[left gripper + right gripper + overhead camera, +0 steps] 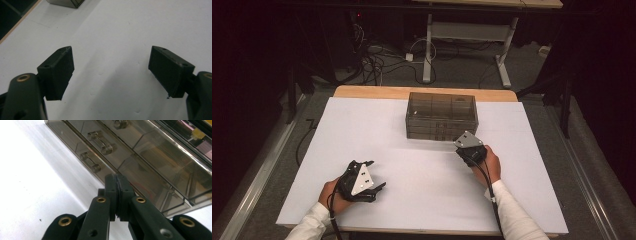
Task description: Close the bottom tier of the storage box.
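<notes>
A white sheet covers most of the table (422,175), leaving a strip of pale wood bare along the far edge. Beyond it lies a grey floor strewn with dark cables, where the white legs of a second table (464,35) stand; black curtains close off both sides of the room.

Toward the back of the sheet, slightly right of centre, sits a smoky transparent drawer box (441,115). In the right gripper view its front shows stacked drawers with clear bar handles (100,142), and thin partitions divide the inside into compartments. What lies in them cannot be told through the tinted plastic.

The right claw (463,143) is just in front of the box's lower right corner, its jaws pressed together with nothing between them; in the right gripper view the tips point at the lowest drawer front, and whether they touch it cannot be told. The left claw (376,175) rests near the front left of the sheet, well apart from the box, with jaws spread wide over bare white surface.
</notes>
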`<state>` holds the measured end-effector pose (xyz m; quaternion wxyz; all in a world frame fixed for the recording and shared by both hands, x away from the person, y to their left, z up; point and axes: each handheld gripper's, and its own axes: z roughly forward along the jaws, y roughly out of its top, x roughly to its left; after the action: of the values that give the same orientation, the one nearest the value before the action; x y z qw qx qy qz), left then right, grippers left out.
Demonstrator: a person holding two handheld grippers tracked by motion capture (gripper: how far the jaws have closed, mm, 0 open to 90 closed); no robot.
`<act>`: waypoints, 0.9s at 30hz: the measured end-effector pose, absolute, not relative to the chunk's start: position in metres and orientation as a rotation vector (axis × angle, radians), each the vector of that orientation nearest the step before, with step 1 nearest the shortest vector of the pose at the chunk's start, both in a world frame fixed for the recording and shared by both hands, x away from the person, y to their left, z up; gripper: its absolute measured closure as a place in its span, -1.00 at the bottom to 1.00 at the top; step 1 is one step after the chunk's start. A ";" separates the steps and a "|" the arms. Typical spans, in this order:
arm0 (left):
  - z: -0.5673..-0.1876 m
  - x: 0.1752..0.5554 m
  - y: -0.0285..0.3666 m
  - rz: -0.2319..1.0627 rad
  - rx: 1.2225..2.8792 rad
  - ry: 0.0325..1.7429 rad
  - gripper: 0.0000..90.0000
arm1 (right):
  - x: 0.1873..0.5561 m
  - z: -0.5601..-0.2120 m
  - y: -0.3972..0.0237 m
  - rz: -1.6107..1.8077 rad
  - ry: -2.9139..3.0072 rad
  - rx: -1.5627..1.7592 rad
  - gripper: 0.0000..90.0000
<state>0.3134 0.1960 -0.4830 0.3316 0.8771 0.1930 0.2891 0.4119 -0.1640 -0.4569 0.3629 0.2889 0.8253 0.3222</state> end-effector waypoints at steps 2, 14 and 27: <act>-0.483 0.313 0.197 0.756 2.284 0.511 -0.56 | 0.411 -0.456 -0.165 0.836 2.119 0.745 0.99; -0.482 0.313 0.198 0.761 2.289 0.506 -0.56 | 0.405 -0.448 -0.171 0.900 2.098 0.767 0.72; -0.482 0.312 0.198 0.762 2.289 0.505 -0.56 | 0.400 -0.438 -0.179 0.967 2.061 0.778 0.28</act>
<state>0.3123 0.1977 -0.4816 0.3321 0.8760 0.1933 0.2917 0.3998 -0.1787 -0.4385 0.3595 0.3017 0.7994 0.3751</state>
